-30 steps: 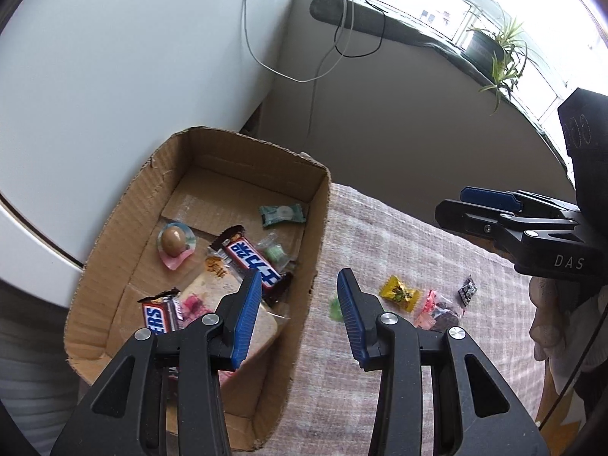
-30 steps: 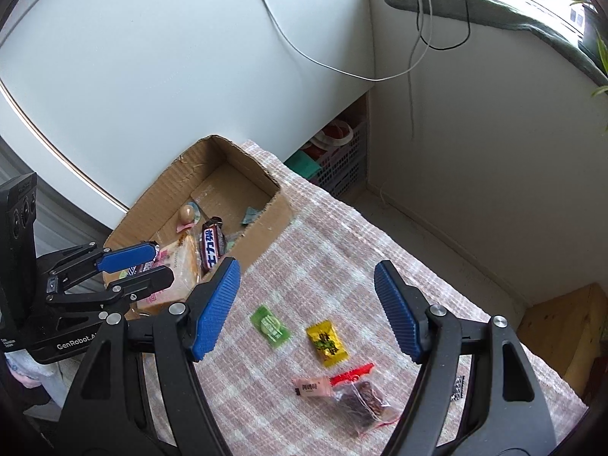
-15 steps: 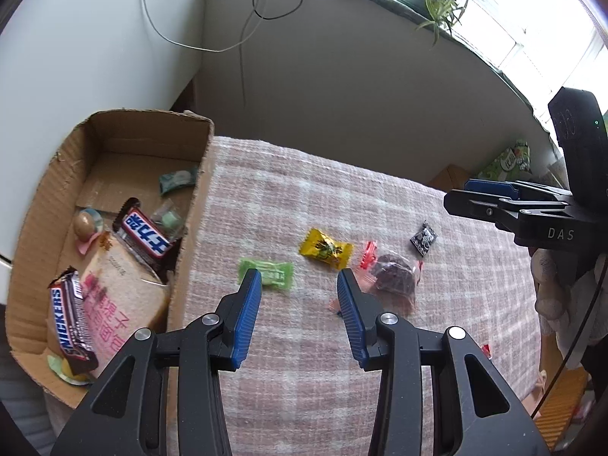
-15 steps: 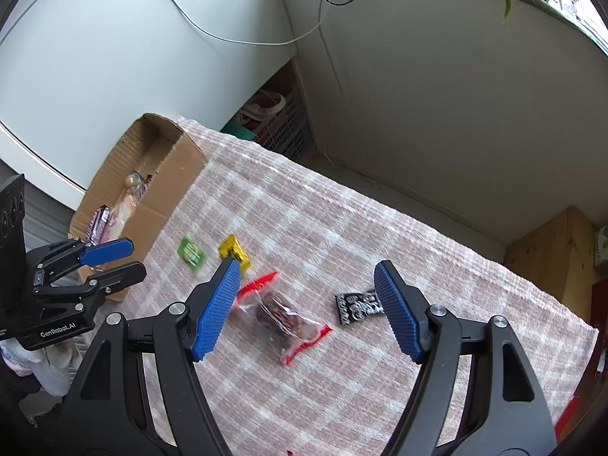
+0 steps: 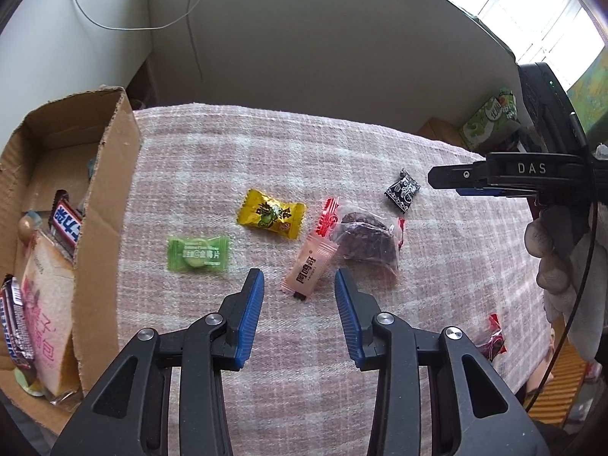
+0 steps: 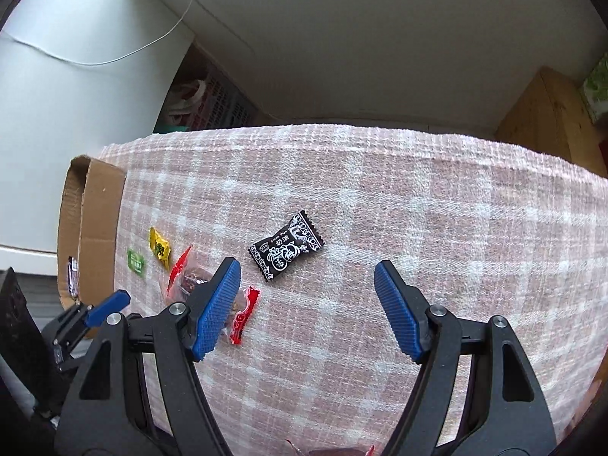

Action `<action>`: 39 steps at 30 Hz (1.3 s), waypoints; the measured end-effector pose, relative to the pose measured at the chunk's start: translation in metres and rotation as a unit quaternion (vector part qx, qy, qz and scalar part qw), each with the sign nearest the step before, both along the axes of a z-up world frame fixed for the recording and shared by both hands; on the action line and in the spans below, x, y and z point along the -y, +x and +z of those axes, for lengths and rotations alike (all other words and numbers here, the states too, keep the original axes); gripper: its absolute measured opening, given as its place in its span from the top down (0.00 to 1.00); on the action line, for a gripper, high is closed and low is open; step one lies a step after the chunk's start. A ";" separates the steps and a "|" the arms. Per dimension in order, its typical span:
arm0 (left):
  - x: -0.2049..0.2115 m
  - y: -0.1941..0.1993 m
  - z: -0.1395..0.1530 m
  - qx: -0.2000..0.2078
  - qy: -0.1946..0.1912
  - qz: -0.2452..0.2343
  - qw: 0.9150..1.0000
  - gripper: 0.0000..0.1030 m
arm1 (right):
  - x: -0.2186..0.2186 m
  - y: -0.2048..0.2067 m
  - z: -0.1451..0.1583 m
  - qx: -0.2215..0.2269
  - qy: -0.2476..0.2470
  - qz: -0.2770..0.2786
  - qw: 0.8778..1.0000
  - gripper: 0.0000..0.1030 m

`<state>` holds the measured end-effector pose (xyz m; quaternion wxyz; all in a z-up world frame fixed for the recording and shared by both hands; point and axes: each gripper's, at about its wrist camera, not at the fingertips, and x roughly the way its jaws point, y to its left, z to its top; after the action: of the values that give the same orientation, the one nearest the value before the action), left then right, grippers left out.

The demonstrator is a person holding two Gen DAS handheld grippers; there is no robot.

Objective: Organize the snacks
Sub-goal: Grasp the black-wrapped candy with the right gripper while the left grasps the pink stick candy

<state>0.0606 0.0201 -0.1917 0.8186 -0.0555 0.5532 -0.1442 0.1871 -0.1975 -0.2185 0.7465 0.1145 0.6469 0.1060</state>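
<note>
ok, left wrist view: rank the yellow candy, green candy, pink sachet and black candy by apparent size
1. Yellow candy, green candy and pink sachet: these look alike, too close to rank.
2. Black candy: looks smallest, though it lies farther from the camera, so it is unsure.

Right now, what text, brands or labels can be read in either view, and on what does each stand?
"DAS": right gripper, on its black body.
"Cream Plum": black candy wrapper, small line; its larger Chinese characters are too stylised to read.
"阿鸣哥", uncertain: pink sachet.
Snickers bar in the cardboard box: only part of the logo shows.
Green candy, yellow candy, bread bag: print blurred.
</note>
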 end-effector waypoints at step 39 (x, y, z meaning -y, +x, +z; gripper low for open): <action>0.035 0.039 -0.032 -0.029 0.015 -0.029 0.999 0.83 | -0.075 0.011 -0.031 -0.009 -0.116 0.100 0.988 0.76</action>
<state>0.0999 -0.0148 -0.2236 0.7987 -0.0310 0.5800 -0.1575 0.1976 -0.1222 -0.2496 0.7343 -0.0371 0.6700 0.1032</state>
